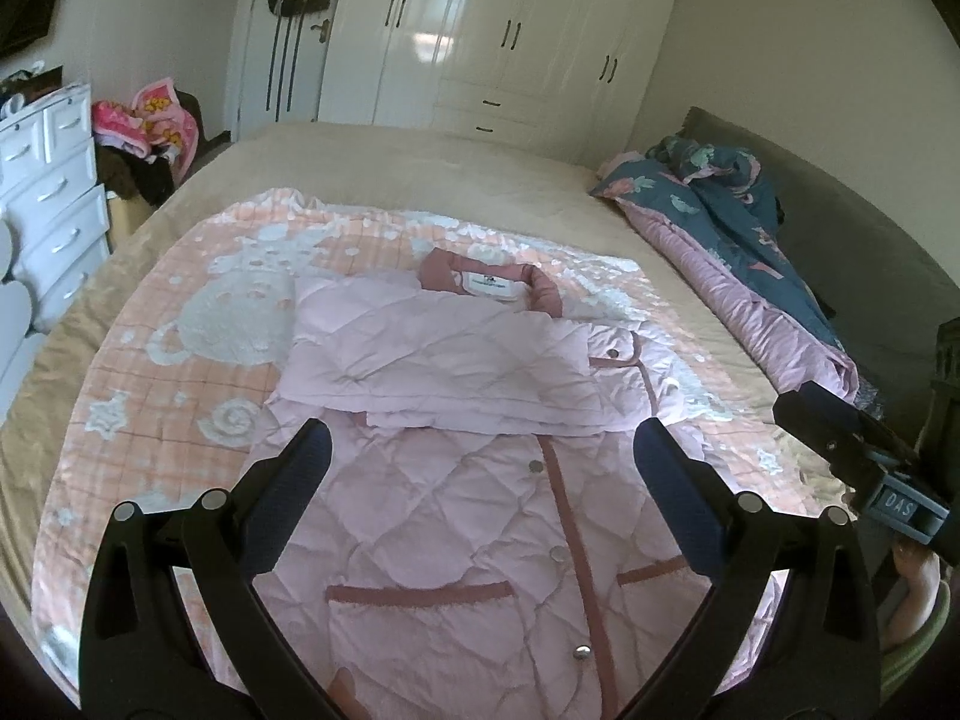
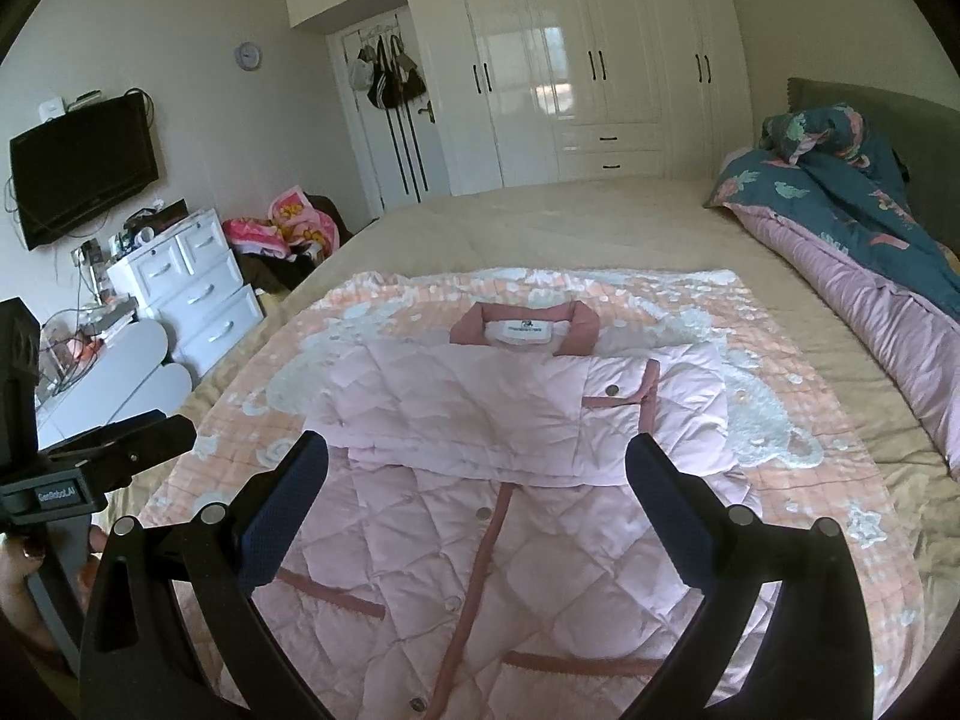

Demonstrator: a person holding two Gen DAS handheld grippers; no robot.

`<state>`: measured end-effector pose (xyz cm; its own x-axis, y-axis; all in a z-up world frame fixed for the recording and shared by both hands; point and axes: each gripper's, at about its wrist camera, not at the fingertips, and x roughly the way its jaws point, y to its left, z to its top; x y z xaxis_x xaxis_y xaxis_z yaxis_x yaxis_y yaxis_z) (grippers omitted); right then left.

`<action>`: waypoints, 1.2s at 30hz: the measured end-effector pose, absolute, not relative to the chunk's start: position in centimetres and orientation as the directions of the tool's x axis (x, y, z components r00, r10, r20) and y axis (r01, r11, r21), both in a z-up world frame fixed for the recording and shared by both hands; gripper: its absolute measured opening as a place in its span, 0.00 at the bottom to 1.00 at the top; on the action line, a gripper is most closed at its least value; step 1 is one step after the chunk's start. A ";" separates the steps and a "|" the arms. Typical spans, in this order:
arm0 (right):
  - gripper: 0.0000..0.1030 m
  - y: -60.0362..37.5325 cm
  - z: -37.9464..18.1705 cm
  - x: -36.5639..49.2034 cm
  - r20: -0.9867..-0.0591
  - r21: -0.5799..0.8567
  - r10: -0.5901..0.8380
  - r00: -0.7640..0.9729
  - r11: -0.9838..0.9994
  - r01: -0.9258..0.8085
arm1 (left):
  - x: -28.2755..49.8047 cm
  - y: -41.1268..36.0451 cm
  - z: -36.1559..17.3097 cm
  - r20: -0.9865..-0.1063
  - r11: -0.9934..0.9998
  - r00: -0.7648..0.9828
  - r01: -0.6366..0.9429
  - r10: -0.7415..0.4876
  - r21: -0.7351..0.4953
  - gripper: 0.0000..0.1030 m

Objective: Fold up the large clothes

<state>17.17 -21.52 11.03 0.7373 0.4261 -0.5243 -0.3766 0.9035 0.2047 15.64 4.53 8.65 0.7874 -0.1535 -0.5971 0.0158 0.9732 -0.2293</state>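
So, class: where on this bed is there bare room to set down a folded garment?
Free: tan sheet between peach patterned blanket and white wardrobe. Crowded: pink quilted jacket fills the blanket's middle; teal floral duvet by the headboard.

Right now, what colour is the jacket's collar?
Dusty rose pink, darker than the pale pink quilted jacket. The collar shows best in the right wrist view.

Jacket [image 1: 456, 480] on blanket [image 1: 180, 324] on bed [image 1: 420, 168]
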 end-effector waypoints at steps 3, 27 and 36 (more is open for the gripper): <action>0.96 -21.7 11.1 16.7 -0.521 0.198 0.422 0.742 0.906 -0.375 | 15.2 4.5 8.7 -0.595 0.973 0.788 0.023 -0.159 -0.230 0.92; 0.96 -25.7 9.1 13.2 -0.527 0.204 0.369 0.766 0.930 -0.307 | 11.6 5.8 7.0 -0.582 0.971 0.800 0.002 -0.145 -0.239 0.92; 0.96 -27.6 7.9 12.5 -0.548 0.207 0.343 0.763 0.939 -0.274 | 10.7 6.0 5.0 -0.610 0.976 0.784 -0.022 -0.117 -0.215 0.92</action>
